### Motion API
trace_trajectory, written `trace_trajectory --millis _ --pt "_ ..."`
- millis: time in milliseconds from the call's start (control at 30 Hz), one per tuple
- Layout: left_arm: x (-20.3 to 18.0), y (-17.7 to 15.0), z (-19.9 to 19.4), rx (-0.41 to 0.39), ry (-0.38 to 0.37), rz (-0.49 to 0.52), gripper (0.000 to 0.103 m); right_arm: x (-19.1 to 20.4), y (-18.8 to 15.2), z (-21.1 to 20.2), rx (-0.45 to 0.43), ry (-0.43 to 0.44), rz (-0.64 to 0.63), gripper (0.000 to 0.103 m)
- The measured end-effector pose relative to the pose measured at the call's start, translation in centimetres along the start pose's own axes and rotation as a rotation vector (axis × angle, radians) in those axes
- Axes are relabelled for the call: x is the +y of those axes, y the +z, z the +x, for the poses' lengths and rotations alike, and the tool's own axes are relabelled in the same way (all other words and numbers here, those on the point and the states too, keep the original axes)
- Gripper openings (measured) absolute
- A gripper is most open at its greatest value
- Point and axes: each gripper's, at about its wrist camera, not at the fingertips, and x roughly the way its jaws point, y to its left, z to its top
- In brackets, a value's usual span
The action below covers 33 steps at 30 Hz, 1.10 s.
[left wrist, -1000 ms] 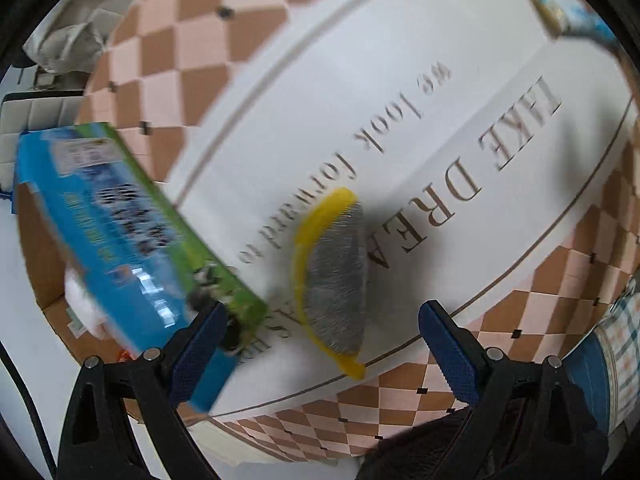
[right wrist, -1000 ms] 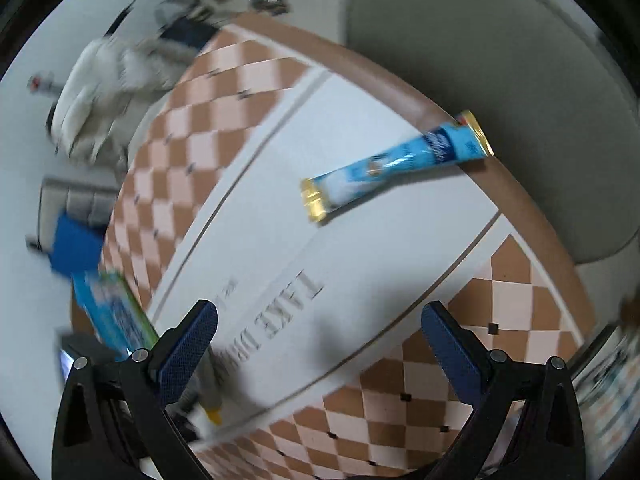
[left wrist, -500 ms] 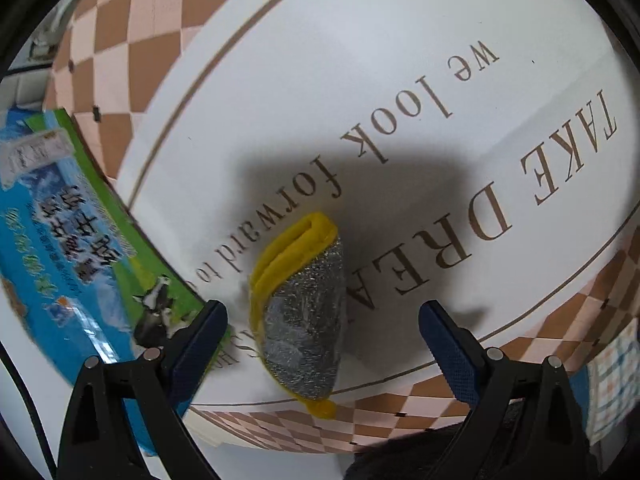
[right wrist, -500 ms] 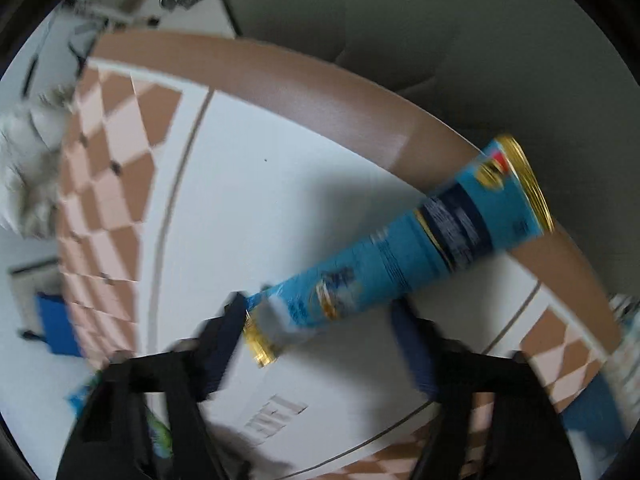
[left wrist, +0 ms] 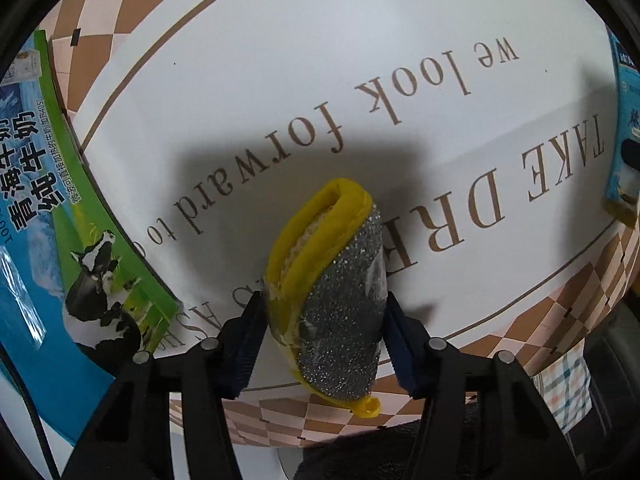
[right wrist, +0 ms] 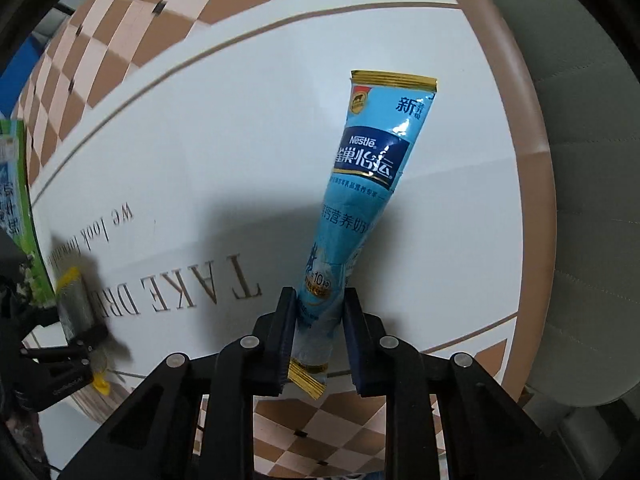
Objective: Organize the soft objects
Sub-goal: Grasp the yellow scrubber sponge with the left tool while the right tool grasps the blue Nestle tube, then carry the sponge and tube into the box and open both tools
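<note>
Blue pads first: the left gripper [left wrist: 324, 338] has just been closing, and its two fingers [left wrist: 248, 344] now press both flanks of the one scouring sponge [left wrist: 340, 320], silvery mesh on the face, yellow cloth folded along its far end, a small yellow loop hanging off the near tip. The sponge sits close to the near edge of the desk [left wrist: 280, 80], over the checkered brown-and-pink border and the printed lettering just beyond it.

Over to the right gripper [right wrist: 320, 338]: it too has just been closing, and its two fingers [right wrist: 284, 340] are clamped on the lower part of a single sky-blue sachet [right wrist: 360, 200], a long stick pack with gold crimped ends. The near gold end pokes out below the fingers above the checkered band; the far end reaches toward the desk's rounded brown rim.

Further out, one blue-and-green milk carton [left wrist: 60, 220] with a cow printed on it lies along the desk's left edge, just left of the sponge and apart from it. From the left wrist view the sachet shows as a blue strip at the right edge of the frame. Past the far rim in the right wrist view, a grey cushioned seat [right wrist: 580, 160] curves around the desk.
</note>
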Motion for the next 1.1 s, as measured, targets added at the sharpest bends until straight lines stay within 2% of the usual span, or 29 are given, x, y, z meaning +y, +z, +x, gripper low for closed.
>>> trace_trajectory --millis 33,67,167,233,267,300,433,500,633,733,833,933,1100 --pt "-0.1 -0.2 0.1 -0.005 -0.004 0.006 0.054 0.1 0.1 0.1 0.004 -0.011 0.01 0.03" --pt "0.1 -0.4 0.1 -0.008 -0.007 0.005 0.054 0.3 0.4 0.4 0.013 -0.025 0.022 0.038" --pt "0.5 -1.7 0.3 -0.028 -0.024 -0.03 0.05 0.5 0.9 0.6 -0.016 -0.039 0.051 0.04" --pt "0.8 -2.9 0.4 -0.075 -0.008 -0.041 0.048 0.9 1.1 0.3 -0.039 -0.027 0.065 0.034" --pt "0.7 -3.1 -0.4 -0.094 -0.01 -0.044 0.048 1.4 1.1 0.0 -0.042 -0.025 0.056 0.023" --pt "0.8 -3.7 -0.9 -0.115 -0.019 -0.046 0.047 1.7 1.1 -0.1 -0.042 -0.036 0.045 0.021" --pt "1.1 -6.6 -3.7 -0.221 -0.075 -0.064 0.047 3.9 -0.1 -2.2 -0.064 0.005 -0.002 0.018" --pt "1.8 -8.5 -6.0 -0.291 -0.117 -0.073 0.047 6.2 -1.4 -4.3 -0.105 0.039 -0.035 0.018" --pt "4.4 -12.4 -10.3 -0.427 -0.153 -0.101 0.047 10.8 -3.6 -10.2 -0.188 0.131 -0.106 0.018" --pt "8.4 -15.0 -14.0 -0.528 -0.171 -0.145 0.047 15.3 -5.9 -14.6 -0.258 0.177 -0.195 0.018" --pt "13.4 -16.6 -16.9 -0.595 -0.174 -0.203 0.047 20.1 -8.2 -17.9 -0.309 0.223 -0.295 0.018" --pt "18.3 -17.1 -17.9 -0.621 -0.162 -0.265 0.047 26.8 -9.2 -19.3 -0.325 0.264 -0.383 0.018" --pt "28.2 -16.8 -16.9 -0.597 -0.091 -0.404 0.047 35.4 -7.2 -19.0 -0.32 0.22 -0.467 0.018"
